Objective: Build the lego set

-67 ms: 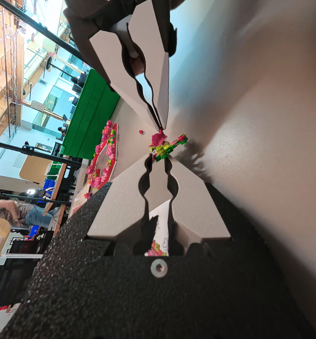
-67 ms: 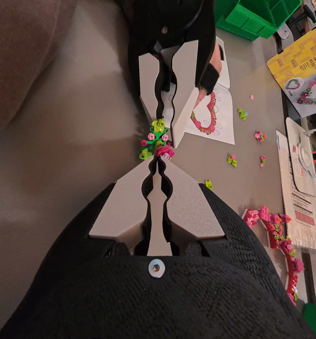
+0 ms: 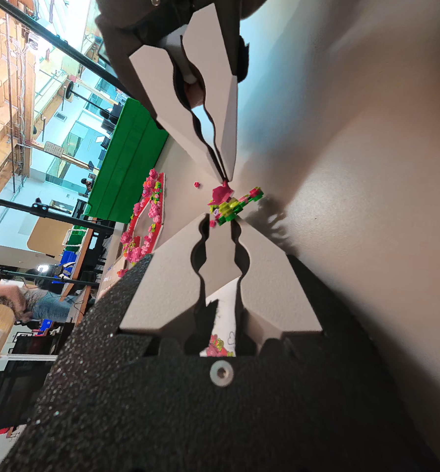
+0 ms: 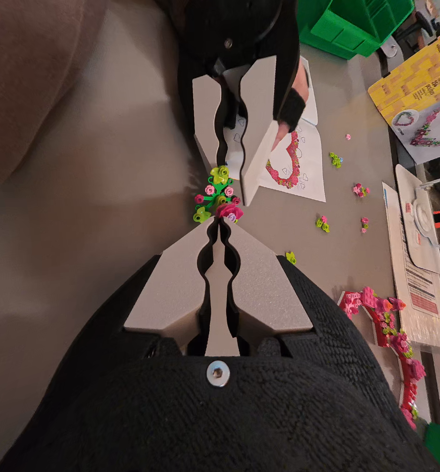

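A green Lego sprig (image 4: 213,198) with pink buds and lime leaves is held just above the grey table. My left gripper (image 3: 220,219) is shut on its end; it also shows in the right wrist view (image 4: 232,184), coming in from the top. My right gripper (image 4: 218,221) is shut on a magenta rose piece (image 4: 229,210) that rests against the sprig's near end. In the left wrist view the right gripper (image 3: 225,178) comes down from above, pinching the rose (image 3: 221,194) on top of the sprig (image 3: 229,209).
A half-built red and pink heart frame (image 4: 382,319) lies at the right, also in the left wrist view (image 3: 147,217). An open instruction booklet (image 4: 298,173), several small flower clusters (image 4: 360,190), a lime leaf (image 4: 290,258), a yellow box (image 4: 418,84) and a green bin (image 4: 346,28) lie beyond. Only a small space, under 4 cm, lies between the two pairs of fingers.
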`<state>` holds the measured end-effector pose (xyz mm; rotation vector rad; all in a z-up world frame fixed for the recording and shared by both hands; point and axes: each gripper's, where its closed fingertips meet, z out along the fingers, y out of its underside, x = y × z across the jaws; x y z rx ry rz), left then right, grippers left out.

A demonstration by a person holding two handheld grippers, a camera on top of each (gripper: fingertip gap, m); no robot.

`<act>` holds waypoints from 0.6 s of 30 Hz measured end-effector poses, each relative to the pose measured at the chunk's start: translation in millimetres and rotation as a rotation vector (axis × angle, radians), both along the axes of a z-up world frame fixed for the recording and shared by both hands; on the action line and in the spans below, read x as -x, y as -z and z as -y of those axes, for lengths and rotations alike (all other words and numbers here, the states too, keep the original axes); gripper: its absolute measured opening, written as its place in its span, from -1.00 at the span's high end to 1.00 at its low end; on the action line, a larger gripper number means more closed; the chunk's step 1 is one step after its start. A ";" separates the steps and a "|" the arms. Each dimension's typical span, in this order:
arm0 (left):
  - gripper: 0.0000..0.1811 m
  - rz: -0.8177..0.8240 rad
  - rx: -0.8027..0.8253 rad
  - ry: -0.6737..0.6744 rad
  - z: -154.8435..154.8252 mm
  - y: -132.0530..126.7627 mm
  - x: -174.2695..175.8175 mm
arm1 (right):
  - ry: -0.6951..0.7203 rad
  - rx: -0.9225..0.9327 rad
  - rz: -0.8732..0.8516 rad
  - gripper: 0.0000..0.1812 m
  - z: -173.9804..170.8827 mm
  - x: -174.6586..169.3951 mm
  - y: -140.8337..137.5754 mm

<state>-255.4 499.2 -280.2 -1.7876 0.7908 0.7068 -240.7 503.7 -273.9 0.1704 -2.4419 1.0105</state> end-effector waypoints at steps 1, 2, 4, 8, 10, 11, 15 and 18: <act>0.82 0.002 -0.005 0.001 0.0 -1.1 0.4 | 0.001 0.007 -0.007 1.00 0.4 0.1 -0.2; 0.79 0.007 -0.009 0.001 0.1 -1.9 0.7 | 0.002 0.014 -0.015 1.00 0.8 0.3 -0.3; 0.75 0.018 -0.014 0.005 0.7 -3.2 0.8 | 0.003 0.028 -0.025 1.00 1.7 -0.6 -0.3; 0.67 0.030 -0.007 0.012 2.6 -4.7 0.1 | 0.007 0.045 -0.056 1.00 3.3 -1.7 1.0; 0.64 0.022 0.001 0.022 4.1 -4.6 -1.0 | 0.011 0.044 -0.069 1.00 4.0 -2.2 3.1; 0.63 0.021 0.009 0.026 5.1 -4.3 -1.6 | 0.013 0.046 -0.078 1.00 4.5 -2.3 3.9; 0.61 -0.005 0.037 0.035 7.8 -2.3 -2.8 | 0.023 0.029 -0.110 1.00 6.2 -0.2 8.9; 0.61 -0.018 0.049 0.031 7.8 -1.3 -2.7 | 0.036 0.019 -0.122 1.00 7.0 2.3 11.2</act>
